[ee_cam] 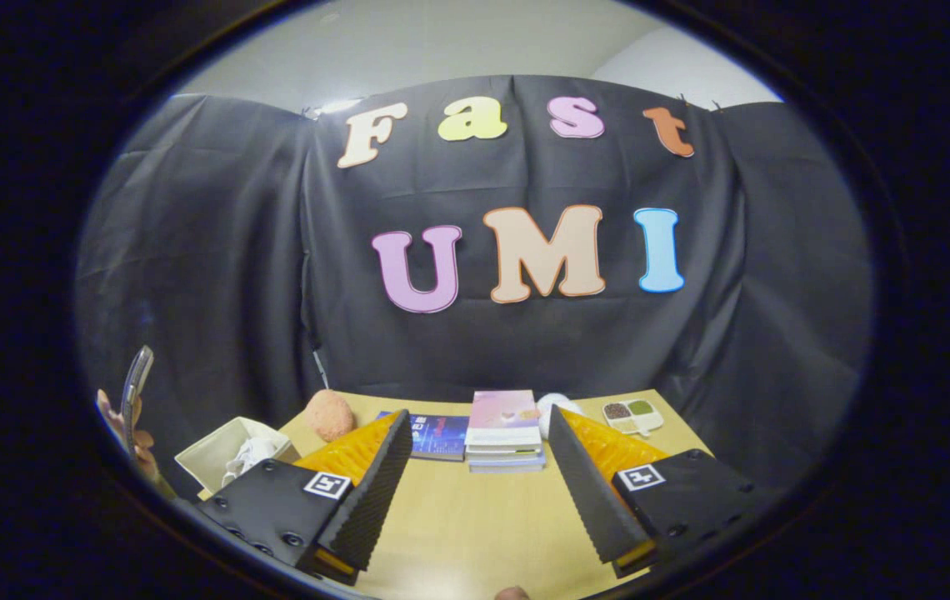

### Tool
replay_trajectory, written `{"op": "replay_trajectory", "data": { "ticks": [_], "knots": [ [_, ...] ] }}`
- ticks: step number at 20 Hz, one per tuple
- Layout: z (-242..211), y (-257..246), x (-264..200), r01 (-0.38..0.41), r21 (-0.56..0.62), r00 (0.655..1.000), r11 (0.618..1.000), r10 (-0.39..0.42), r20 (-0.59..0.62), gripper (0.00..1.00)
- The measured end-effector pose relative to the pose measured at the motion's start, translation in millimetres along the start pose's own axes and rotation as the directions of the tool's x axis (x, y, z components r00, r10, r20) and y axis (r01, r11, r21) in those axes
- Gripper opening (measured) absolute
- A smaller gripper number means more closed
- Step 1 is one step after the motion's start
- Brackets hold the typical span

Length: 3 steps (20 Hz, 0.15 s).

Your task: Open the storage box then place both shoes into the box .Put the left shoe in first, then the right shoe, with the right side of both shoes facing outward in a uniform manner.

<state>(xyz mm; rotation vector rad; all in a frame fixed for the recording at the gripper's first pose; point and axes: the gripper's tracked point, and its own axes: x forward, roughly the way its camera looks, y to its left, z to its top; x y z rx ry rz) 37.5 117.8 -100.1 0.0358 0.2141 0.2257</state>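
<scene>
1. The gripper point(475, 421) is seen with its two fingers spread wide; nothing is held between them and nothing is touched by either finger.
2. Between the fingers a bare stretch of the light wooden table point(458, 525) is seen.
3. Just beyond the fingertips, in the gap between them, a stack of books point(504, 433) is seen lying flat, with a pink cover on top; its long axis runs away from the gripper toward the booth's wall.
4. To the left of the stack, partly hidden behind the left finger, a dark blue book point(439, 435) is seen lying flat on the table.
5. Further left, near the far edge of the table, a rounded orange-brown object point(330, 414) is seen; what it is cannot be told.
6. Outside the left finger, at the table's left edge, an open white box point(221, 446) is seen with something white and crumpled inside; whether this is the storage box cannot be told, and its long axis cannot be judged.
7. Behind the right finger's tip a white rounded object point(554, 403) is seen, and beside it a small white tray point(632, 414) with dark and green contents in compartments.
8. Beyond the white box, a person's hand point(121, 425) is seen holding a phone point(135, 392) upright.
</scene>
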Motion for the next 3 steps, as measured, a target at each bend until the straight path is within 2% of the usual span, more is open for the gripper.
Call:
{"op": "replay_trajectory", "data": {
  "ticks": [3],
  "knots": [
    [9.1,-33.4,-6.1,0.000,-0.027,1.000,1.000,0.000,0.021,1.00]
  ]
}}
